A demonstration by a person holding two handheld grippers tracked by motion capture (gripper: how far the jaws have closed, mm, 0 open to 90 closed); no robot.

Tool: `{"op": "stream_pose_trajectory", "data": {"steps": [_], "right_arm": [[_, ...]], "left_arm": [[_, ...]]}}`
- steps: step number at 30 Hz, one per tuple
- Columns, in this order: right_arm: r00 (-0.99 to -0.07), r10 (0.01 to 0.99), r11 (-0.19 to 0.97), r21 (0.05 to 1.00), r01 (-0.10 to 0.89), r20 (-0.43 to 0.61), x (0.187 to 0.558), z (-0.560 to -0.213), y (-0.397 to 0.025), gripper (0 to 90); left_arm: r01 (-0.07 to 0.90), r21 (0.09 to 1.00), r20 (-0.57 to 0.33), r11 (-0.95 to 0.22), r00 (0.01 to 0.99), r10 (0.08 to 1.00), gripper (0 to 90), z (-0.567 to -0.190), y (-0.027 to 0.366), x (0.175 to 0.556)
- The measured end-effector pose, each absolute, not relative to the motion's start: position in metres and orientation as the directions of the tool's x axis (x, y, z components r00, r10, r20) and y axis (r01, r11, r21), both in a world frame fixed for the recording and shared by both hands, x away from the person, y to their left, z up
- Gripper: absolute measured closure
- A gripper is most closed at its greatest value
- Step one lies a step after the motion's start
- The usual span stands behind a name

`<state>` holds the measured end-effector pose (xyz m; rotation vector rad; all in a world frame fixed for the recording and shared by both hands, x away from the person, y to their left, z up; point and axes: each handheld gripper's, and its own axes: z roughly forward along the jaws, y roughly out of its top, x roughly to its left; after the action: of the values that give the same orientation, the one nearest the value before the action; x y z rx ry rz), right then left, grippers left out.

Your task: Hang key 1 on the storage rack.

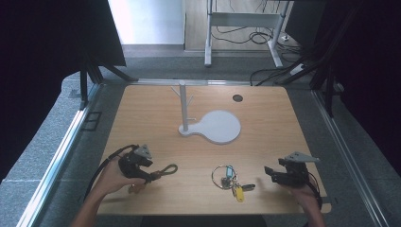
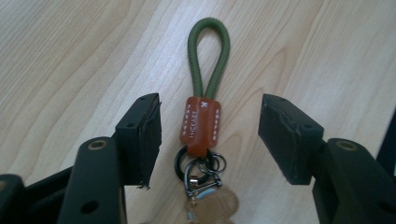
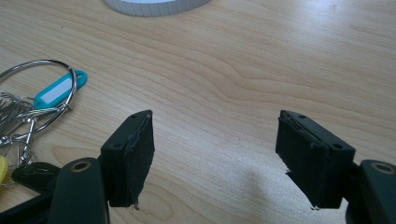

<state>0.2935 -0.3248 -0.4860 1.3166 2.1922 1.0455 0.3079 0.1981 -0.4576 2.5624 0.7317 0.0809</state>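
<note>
Reaching with the left hand-held gripper (image 2: 205,126): jaws spread wide, nothing held; they sit either side of the brown leather tab on the green cord keychain (image 2: 201,123), neither pad touching it.
Green cord keychain: lies flat on the desk (image 1: 198,142) at the left front, cord loop pointing away from the gripper, black ring and small metal rings nearest it.
Grip advice: best to close squarely on the leather tab, not the cord, so the loop stays free; judging by the layout, it looks meant for a peg.
Peg stand (image 1: 183,106): white, upright at the desk's middle, well apart from both grippers.
Key bunch (image 1: 229,178): large ring, blue tag, yellow tag, lying between the two grippers.
Right hand-held gripper (image 3: 215,156): jaws wide apart, empty, over bare desk just right of the key bunch.
</note>
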Motion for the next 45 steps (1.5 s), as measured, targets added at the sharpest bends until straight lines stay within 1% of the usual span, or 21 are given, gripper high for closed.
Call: {"op": "stream_pose_trajectory", "data": {"steps": [8,11,12,13,14,17,24,29,32,35,40,45], "right_arm": [[-0.487,0.872,0.283,0.754,0.593,0.056,0.293,-0.486,-0.325,28.7],[-0.495,0.867,0.286,0.753,0.593,0.061,0.292,-0.487,-0.325,28.6],[-0.495,0.866,0.285,0.752,0.594,0.063,0.292,-0.487,-0.325,28.6],[-0.495,0.866,0.285,0.752,0.594,0.063,0.292,-0.487,-0.325,28.6],[-0.495,0.867,0.285,0.752,0.594,0.063,0.291,-0.487,-0.324,28.7],[-0.497,0.866,0.290,0.751,0.594,0.059,0.290,-0.487,-0.324,28.6],[-0.493,0.869,0.298,0.750,0.590,0.042,0.285,-0.482,-0.325,28.3],[-0.482,0.876,0.302,0.756,0.581,0.021,0.283,-0.480,-0.326,28.5],[-0.477,0.879,0.298,0.772,0.561,0.008,0.280,-0.474,-0.326,28.9],[-0.476,0.880,0.298,0.776,0.555,0.002,0.279,-0.473,-0.326,29.0],[-0.473,0.881,0.298,0.776,0.555,0.001,0.278,-0.473,-0.326,29.0],[-0.470,0.883,0.296,0.781,0.550,-0.003,0.278,-0.472,-0.327,29.0]], "left_arm": [[0.486,0.371,-0.070,-0.791,0.864,0.498,43.4,-0.469,0.191,0.315],[0.473,0.366,-0.085,-0.801,0.874,0.478,44.3,-0.470,0.189,0.317],[0.460,0.344,-0.072,-0.819,0.882,0.465,44.6,-0.470,0.186,0.320],[0.460,0.344,-0.072,-0.819,0.882,0.465,45.0,-0.470,0.186,0.320],[0.451,0.317,-0.050,-0.834,0.887,0.460,45.7,-0.470,0.182,0.322],[0.445,0.308,-0.053,-0.841,0.891,0.452,46.8,-0.471,0.179,0.324],[0.413,0.244,-0.023,-0.877,0.907,0.421,50.0,-0.480,0.173,0.326],[0.409,0.252,-0.025,-0.877,0.909,0.417,55.6,-0.481,0.172,0.326],[0.404,0.256,-0.044,-0.878,0.912,0.407,58.4,-0.481,0.171,0.326],[0.409,0.259,-0.043,-0.875,0.910,0.412,65.3,-0.480,0.170,0.326],[0.414,0.249,-0.042,-0.875,0.908,0.418,66.7,-0.480,0.168,0.325],[0.418,0.258,-0.047,-0.871,0.906,0.421,66.8,-0.480,0.169,0.325]]}}
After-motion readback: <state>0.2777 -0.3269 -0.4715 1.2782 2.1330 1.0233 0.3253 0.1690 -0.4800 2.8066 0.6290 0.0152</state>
